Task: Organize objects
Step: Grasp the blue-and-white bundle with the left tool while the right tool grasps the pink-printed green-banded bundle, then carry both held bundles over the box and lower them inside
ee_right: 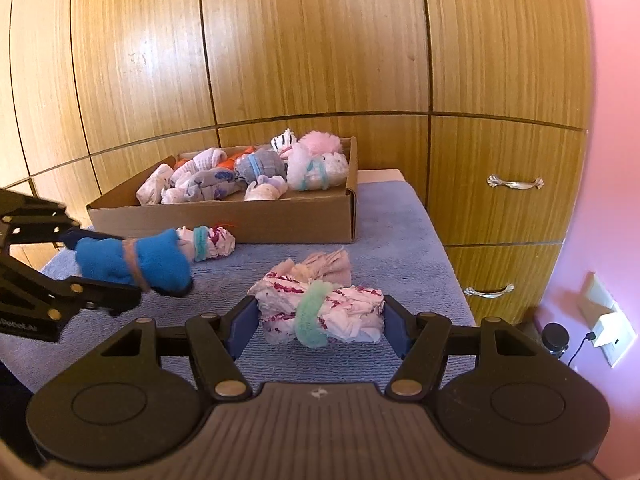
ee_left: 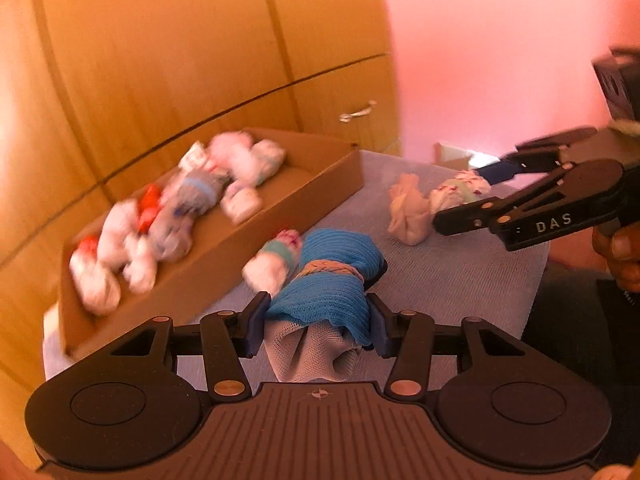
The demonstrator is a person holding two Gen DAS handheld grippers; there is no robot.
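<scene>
My left gripper (ee_left: 318, 322) is shut on a blue sock bundle (ee_left: 328, 280) with a tan band; it also shows in the right wrist view (ee_right: 136, 262), held just above the blue cloth. My right gripper (ee_right: 320, 320) is shut on a white and pink sock bundle (ee_right: 320, 308) with a green band; in the left wrist view (ee_left: 460, 190) it sits between the fingers at the right. A cardboard box (ee_right: 224, 216) holds several sock bundles (ee_right: 256, 172). A small white and pink bundle (ee_right: 210, 242) lies by the box front. A beige bundle (ee_right: 326, 262) lies behind the right one.
A blue cloth (ee_right: 400, 240) covers the table. Wooden wardrobe doors and drawers with metal handles (ee_right: 514, 182) stand behind. A pink wall with a socket and plugged charger (ee_right: 604, 328) is at the right.
</scene>
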